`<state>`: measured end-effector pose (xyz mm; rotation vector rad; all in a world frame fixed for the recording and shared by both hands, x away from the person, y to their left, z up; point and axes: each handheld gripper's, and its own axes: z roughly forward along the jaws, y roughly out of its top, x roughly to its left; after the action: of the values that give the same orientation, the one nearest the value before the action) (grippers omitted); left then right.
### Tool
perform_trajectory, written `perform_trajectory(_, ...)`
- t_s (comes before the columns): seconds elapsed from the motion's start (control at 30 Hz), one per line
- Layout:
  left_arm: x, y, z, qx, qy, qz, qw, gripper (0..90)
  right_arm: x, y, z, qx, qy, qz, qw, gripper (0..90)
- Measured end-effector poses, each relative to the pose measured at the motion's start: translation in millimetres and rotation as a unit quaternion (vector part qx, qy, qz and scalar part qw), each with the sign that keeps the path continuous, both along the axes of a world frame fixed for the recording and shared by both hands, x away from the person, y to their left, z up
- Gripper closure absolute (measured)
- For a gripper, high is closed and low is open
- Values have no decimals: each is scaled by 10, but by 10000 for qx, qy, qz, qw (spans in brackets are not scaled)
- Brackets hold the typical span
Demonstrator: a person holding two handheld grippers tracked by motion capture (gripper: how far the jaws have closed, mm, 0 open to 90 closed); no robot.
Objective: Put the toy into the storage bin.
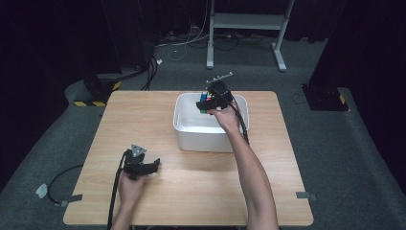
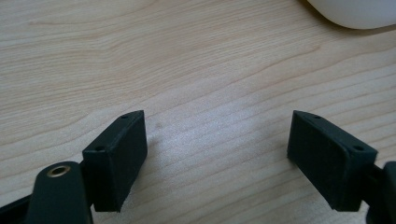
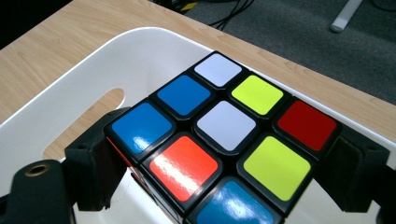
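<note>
Right tongs (image 3: pixel 224 186) clamp the Rubik's cube (image 3: pixel 224 140) above the white bin (image 1: pixel 184 125), poised for dropping; left tongs (image 2: pixel 217 154) rest wide open, empty, on the bench (image 2: pixel 187 70).

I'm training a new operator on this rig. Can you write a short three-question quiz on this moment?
1. True or false: the right gripper is shut on the puzzle cube.
2. Over what is the cube held? A) white bin B) bare table C) floor
3. How do the jaws of the left gripper stand?

Key: 1 true. 2 A. 3 Open, with nothing between them, low over the table.
</note>
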<state>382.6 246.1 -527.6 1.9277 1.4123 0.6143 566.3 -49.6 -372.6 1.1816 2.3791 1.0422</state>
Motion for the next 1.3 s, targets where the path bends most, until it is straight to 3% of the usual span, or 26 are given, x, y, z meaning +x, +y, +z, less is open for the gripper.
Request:
perform_trajectory(0.23, 4, 2, 1, 6, 6, -8, 10000, 200, 0, -21, -19, -10, 80, 2, 10000, 139)
perform_trajectory(1.3, 5, 4, 1, -1, 7, -8, 10000, 200, -148, -152, 13, 13, 26, -47, 10000, 139)
